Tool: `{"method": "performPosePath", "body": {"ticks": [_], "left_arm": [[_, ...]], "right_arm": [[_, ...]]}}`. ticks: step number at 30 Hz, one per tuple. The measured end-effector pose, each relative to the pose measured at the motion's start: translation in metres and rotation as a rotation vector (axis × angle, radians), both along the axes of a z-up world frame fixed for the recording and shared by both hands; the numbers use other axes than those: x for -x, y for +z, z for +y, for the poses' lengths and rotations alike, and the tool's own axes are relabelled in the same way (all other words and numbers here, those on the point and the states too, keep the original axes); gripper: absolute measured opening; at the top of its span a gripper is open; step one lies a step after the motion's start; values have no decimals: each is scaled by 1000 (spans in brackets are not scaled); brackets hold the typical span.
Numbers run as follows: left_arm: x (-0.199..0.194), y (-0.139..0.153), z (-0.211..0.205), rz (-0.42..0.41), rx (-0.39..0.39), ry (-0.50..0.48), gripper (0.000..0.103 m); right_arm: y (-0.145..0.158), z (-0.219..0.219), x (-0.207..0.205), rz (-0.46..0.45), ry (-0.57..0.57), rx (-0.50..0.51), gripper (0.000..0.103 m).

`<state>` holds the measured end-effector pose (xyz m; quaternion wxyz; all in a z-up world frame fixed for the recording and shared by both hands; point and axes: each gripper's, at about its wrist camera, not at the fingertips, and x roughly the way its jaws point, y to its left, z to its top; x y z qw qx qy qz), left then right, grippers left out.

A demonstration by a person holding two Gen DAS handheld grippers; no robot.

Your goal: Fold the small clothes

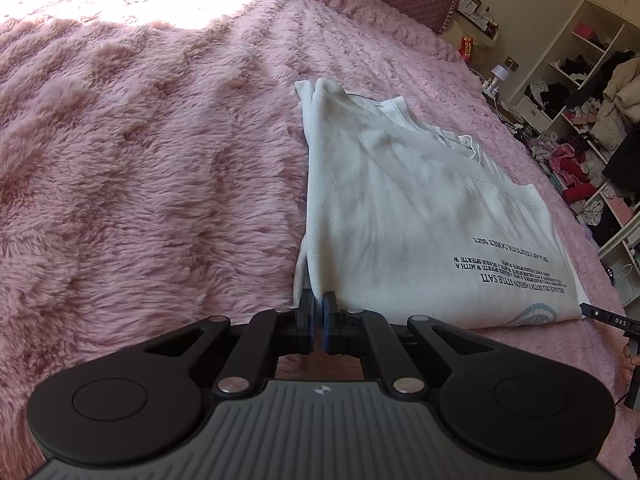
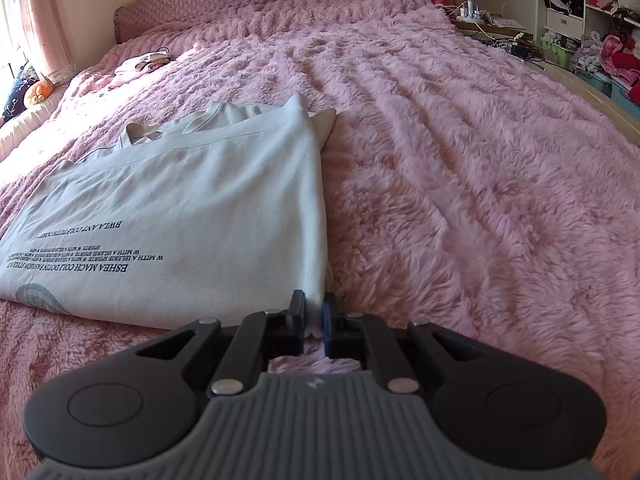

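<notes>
On the fluffy pink plush bedspread (image 1: 160, 160): a partly folded white cotton T-shirt (image 1: 400, 208) with black printed lettering, lying flat. Left gripper (image 1: 319, 312) pinching its near left corner; right gripper (image 2: 313, 312) pinching its near right corner.

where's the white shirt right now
The white shirt lies flat on the fluffy pink blanket, right of centre in the left wrist view and left of centre in the right wrist view, its two near corners pinched by the left gripper and right gripper.
</notes>
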<state>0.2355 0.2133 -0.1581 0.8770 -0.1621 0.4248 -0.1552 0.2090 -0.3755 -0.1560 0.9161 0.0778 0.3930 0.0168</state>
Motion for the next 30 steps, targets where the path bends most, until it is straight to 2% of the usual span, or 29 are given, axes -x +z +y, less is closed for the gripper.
{"method": "performPosePath", "body": {"ticks": [3,5,7,10,12,14,17,21,25,30], "left_arm": [[8,11,4,-22,1,34,6],[14,23,7,-59,-21,65,6],[17,38,7,-103,-32,77,6],[12,56,-5,-152,15,32,13],[4,61,-24,-170,22,-14,16],[-8,62,-52,-185,48,-80,18],[-24,52,-90,-192,63,-149,22],[-40,26,-113,-148,54,-157,23],[-43,-1,-97,-80,80,-100,22],[-36,-13,-65,-53,188,-63,19]], "right_arm": [[2,1,1,-1,4,6,2],[6,3,1,0,3,33,7],[13,6,6,-13,-34,73,27],[31,15,14,-68,-53,133,29],[46,33,18,-149,21,144,29],[56,54,15,-188,94,125,29],[59,88,5,-214,200,80,28],[42,120,-10,-165,257,77,27],[14,115,-14,-91,206,84,27],[1,94,-10,-63,174,83,27]]}}
